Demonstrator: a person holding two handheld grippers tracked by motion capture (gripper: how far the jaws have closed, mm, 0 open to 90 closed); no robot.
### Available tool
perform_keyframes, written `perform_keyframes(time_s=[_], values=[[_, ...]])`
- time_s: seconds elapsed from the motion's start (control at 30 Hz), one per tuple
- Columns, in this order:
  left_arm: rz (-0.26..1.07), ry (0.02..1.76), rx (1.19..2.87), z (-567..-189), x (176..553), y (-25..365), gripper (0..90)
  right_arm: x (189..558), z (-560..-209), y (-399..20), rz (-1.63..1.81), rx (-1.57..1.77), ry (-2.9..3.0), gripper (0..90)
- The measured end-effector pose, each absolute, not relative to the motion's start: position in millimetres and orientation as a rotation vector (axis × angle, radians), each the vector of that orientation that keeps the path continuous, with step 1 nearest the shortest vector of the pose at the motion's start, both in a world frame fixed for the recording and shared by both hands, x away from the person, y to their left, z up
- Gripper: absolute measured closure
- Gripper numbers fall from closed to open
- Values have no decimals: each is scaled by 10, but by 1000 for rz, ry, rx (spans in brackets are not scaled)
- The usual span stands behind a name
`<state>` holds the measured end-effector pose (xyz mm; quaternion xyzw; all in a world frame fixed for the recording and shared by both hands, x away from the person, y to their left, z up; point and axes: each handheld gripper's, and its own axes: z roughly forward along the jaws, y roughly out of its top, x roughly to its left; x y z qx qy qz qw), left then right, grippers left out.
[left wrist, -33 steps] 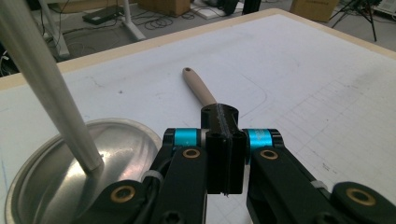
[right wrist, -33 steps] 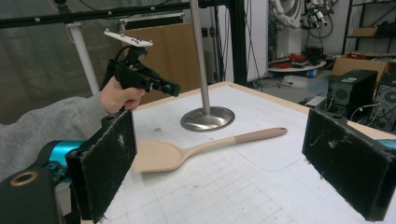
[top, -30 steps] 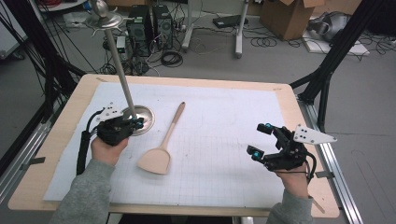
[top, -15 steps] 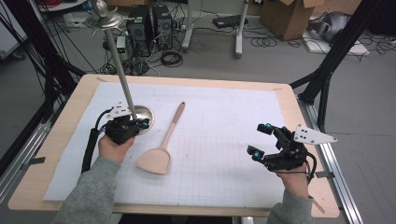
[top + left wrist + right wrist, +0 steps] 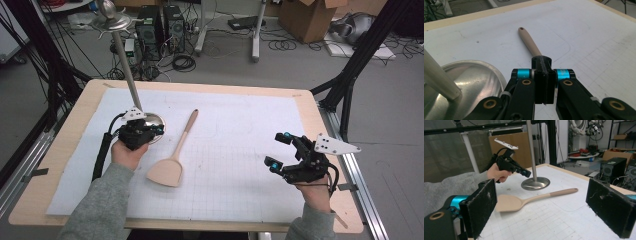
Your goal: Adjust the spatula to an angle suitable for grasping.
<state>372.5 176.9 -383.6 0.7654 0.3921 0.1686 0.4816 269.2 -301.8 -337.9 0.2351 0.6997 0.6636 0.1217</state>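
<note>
1. High view: the left gripper [image 5: 150, 131] sits at the left of the table [image 5: 310, 107], held in the left hand [image 5: 127, 154]. Its jaws are pressed together and hold nothing. Just beyond the jaw tips is the round metal base [image 5: 156, 120] of a stand, whose pole [image 5: 127, 75] rises up and away. The wooden spatula [image 5: 175, 157] lies just to the right of these jaws on the white gridded mat [image 5: 240, 150], its handle pointing away from the person and its blade near the left hand.
2. High view: the right gripper [image 5: 280, 150] is at the right of the table, well apart from the spatula. Its jaws are spread wide with nothing between them, blue-tipped and pointing left.
3. Left gripper view: the two black jaws meet flat against each other, empty. The spatula handle [image 5: 529, 42] runs on beyond their tips, and the metal base [image 5: 474, 77] with its pole [image 5: 439, 80] is to their left.
4. Right gripper view: the two black pads [image 5: 609, 207] stand far apart, nothing gripped. Between them, farther off, lies the spatula [image 5: 524, 200] on the mat. Beyond it are the stand base [image 5: 535, 183] and the left gripper [image 5: 527, 173], its tips beside the pole [image 5: 531, 150].
</note>
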Motion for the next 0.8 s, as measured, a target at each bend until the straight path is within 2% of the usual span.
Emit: perform_keyframes(time_s=[0.27,0.8], values=[[436,947,1917,-3812,3811,1616,896,2685,-3374,-3017,1942,679,2044,88],[407,981,2019,-4098,3995,1484,896,2674,-3374,-3020,1935,681,2049,88]])
